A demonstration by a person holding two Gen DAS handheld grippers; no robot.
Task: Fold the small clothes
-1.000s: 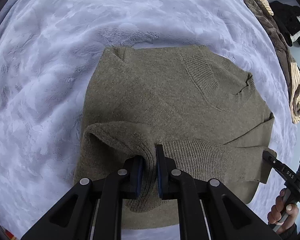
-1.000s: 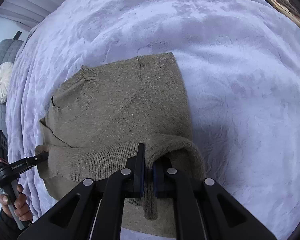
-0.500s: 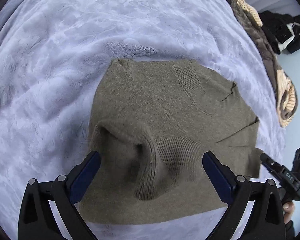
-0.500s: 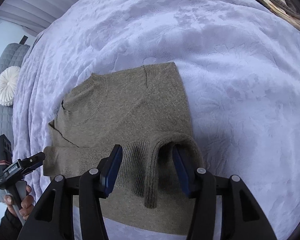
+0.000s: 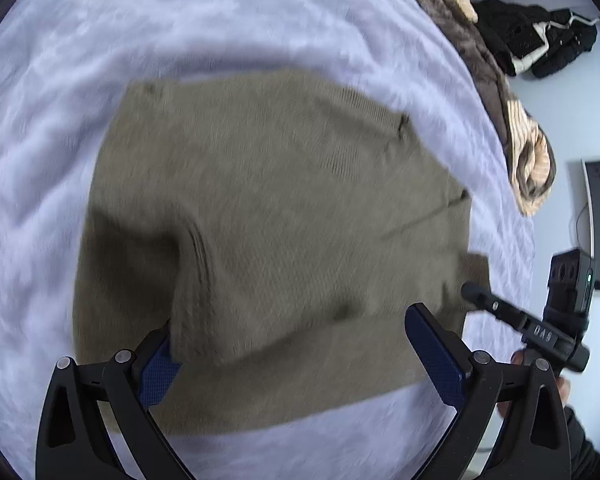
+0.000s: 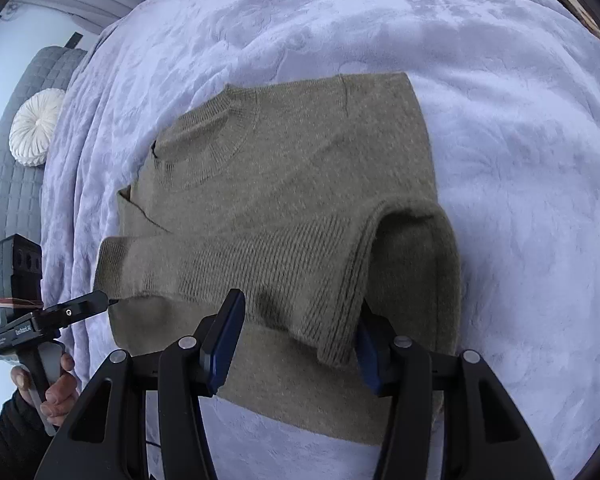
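An olive-brown knit sweater [image 6: 292, 184] lies flat on a pale lavender bedspread [image 6: 500, 140], directly ahead of both sets of jaws. Its ribbed round neckline sits at the far side from the jaws, and its ribbed hem band has been turned up over the body, forming a loose, rounded fold with an open tunnel at one end. In the right wrist view the ribbing runs in fine diagonal lines across the folded band, and a sleeve edge pokes out at the far left of the garment.

The right gripper [image 6: 296, 336] has its jaws spread, having just been opening; the drooping corner of the folded band hangs between the blue pads, close against the right-hand pad, and is not pinched. The left gripper [image 5: 292, 344] has its jaws spread very wide, likewise just opened, with the folded hem lying between them unpressed. The left view is blurred, so the knit's texture there is hard to read.

Beyond the sweater, off to the right of the left jaws, a heap of brown and cream clothes [image 5: 516, 128] and a black garment [image 5: 540, 36] rest at the bed's edge.
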